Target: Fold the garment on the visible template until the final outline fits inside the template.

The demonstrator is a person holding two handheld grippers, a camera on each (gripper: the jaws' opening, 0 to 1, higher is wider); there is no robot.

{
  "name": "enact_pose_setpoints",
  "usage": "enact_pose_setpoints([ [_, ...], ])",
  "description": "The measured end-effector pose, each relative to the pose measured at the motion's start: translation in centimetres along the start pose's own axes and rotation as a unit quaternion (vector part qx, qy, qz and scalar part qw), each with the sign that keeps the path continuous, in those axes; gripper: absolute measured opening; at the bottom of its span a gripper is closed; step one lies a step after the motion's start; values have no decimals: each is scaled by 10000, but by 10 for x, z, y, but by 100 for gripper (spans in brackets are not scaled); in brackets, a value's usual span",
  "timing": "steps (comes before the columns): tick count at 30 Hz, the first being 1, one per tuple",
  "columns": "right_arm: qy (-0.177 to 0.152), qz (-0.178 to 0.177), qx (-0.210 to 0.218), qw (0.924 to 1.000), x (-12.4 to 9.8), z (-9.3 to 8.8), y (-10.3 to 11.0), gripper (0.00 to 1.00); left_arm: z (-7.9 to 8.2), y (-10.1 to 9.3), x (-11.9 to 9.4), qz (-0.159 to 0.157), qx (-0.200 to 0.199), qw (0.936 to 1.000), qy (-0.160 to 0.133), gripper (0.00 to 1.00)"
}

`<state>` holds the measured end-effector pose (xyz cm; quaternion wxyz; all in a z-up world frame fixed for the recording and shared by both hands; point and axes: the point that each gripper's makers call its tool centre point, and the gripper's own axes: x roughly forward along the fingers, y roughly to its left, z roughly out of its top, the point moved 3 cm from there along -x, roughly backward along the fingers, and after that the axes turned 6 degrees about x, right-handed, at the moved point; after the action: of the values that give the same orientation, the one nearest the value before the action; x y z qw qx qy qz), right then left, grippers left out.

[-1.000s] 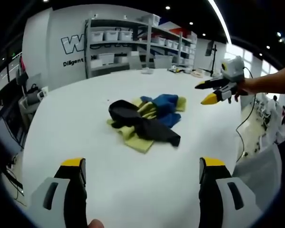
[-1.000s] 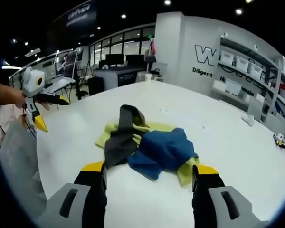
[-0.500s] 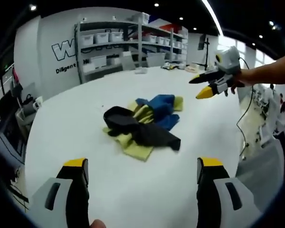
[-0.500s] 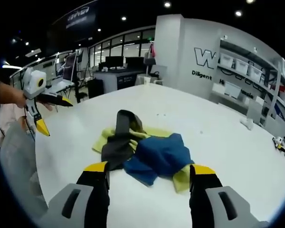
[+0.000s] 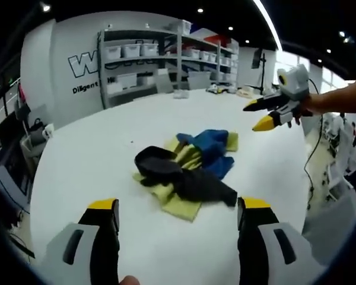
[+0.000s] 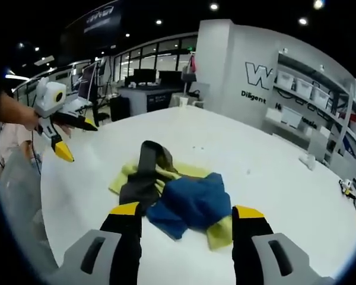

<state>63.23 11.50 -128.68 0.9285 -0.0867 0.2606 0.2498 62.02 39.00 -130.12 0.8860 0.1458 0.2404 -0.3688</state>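
Note:
A crumpled garment [image 5: 184, 169] in yellow-green, blue and black lies in a heap on the white round table [image 5: 89, 154]. My left gripper [image 5: 179, 237] is held open just short of the heap, with nothing between its yellow-tipped jaws. From the far side my right gripper [image 6: 187, 237] faces the same heap [image 6: 172, 190], also open, with its jaws framing the blue part from above. Each gripper shows in the other's view, held in the air beside the table: the right gripper [image 5: 251, 117] and the left gripper [image 6: 82, 142].
Grey shelves with white bins [image 5: 160, 53] stand behind the table. Small items [image 5: 225, 89] lie at the table's far edge. Desks with monitors [image 6: 148, 77] fill the room on the other side. A person's arm [image 5: 338, 101] holds the right gripper.
Both views have drawn a little closer to the garment, and each pair of jaws stands slightly narrower. The garment itself lies as before.

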Motion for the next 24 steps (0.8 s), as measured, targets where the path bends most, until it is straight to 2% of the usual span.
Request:
enact_pose_setpoints([
  [6, 31, 17, 27, 10000, 4, 2, -5, 56, 8, 1, 12, -1, 61, 10000, -25, 74],
  [11, -54, 9, 208, 9998, 8, 5, -10, 54, 13, -1, 21, -29, 174, 9998, -20, 72],
  [22, 49, 97, 218, 9997, 21, 3, -12, 52, 28, 2, 39, -41, 300, 9995, -41, 68],
  [24, 55, 51, 158, 9998, 23, 1, -13, 48, 29, 3, 42, -47, 392, 9992, 0, 67],
])
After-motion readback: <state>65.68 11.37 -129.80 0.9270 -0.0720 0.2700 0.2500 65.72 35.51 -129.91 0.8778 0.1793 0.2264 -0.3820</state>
